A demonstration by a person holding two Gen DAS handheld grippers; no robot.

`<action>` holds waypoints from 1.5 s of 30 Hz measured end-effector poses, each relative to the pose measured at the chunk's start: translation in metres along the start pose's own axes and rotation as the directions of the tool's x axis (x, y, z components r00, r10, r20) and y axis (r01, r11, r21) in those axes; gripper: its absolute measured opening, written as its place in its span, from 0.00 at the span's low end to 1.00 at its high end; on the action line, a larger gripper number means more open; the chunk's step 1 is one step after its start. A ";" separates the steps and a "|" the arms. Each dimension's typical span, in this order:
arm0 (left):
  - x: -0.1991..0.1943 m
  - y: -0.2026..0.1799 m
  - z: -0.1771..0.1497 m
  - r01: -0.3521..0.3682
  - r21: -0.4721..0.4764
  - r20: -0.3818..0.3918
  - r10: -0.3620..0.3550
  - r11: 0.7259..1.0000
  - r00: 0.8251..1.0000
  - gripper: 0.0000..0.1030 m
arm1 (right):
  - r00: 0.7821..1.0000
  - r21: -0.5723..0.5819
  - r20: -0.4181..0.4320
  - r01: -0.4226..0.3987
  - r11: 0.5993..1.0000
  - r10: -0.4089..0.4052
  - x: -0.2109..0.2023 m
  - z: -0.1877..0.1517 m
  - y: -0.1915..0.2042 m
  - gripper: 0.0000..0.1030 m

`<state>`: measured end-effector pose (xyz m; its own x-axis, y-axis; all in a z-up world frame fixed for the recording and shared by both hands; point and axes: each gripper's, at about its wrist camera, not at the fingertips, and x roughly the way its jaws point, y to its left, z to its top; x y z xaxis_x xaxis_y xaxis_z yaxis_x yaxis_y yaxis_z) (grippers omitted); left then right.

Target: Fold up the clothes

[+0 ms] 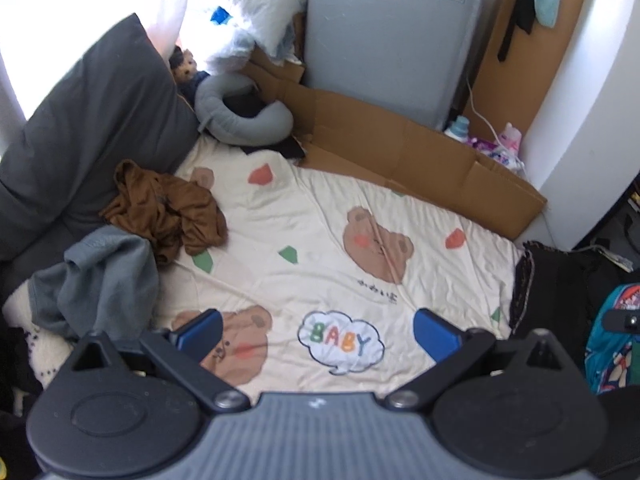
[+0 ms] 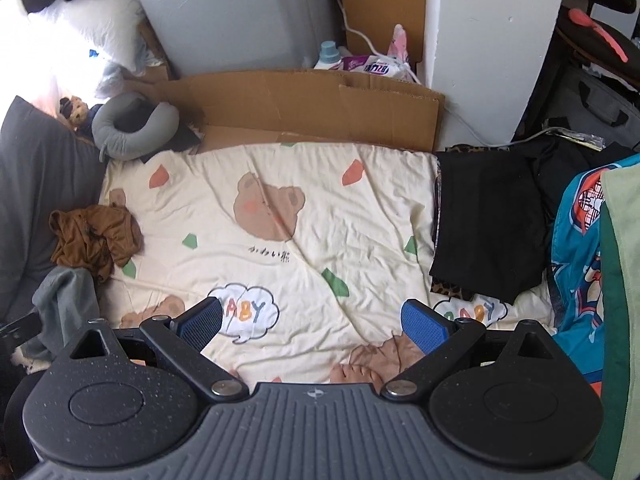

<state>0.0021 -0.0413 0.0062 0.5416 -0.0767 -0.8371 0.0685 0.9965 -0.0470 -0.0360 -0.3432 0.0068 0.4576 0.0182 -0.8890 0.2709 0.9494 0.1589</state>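
From the left wrist: left gripper [image 1: 318, 334] spread wide, empty, above the cream bear blanket [image 1: 320, 216]; brown garment [image 1: 164, 210] crumpled at far left beside grey garment [image 1: 96, 280]. From the right wrist: right gripper [image 2: 312, 326] likewise gaping, empty; folded black clothes [image 2: 488, 232] at blanket's right edge.

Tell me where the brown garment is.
The brown garment lies crumpled at the blanket's left edge in both views, beside the dark pillow, just beyond the grey garment.

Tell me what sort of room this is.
Most likely a small bedroom: a bed spread with a bear-print blanket, a dark grey pillow at its side, and loose clothes such as a crumpled brown garment lying on it.
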 end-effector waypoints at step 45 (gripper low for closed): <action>0.011 -0.036 -0.010 0.014 0.083 -0.057 -0.010 0.996 0.998 0.87 | 0.997 -0.124 -0.070 0.010 0.992 -0.019 0.012 -0.027 0.036 0.96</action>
<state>-0.0026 -0.0778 -0.0066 0.4924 -0.0844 -0.8663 0.1455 0.9893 -0.0137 -0.0435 -0.3001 -0.0099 0.3924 0.0224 -0.9195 0.1687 0.9810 0.0959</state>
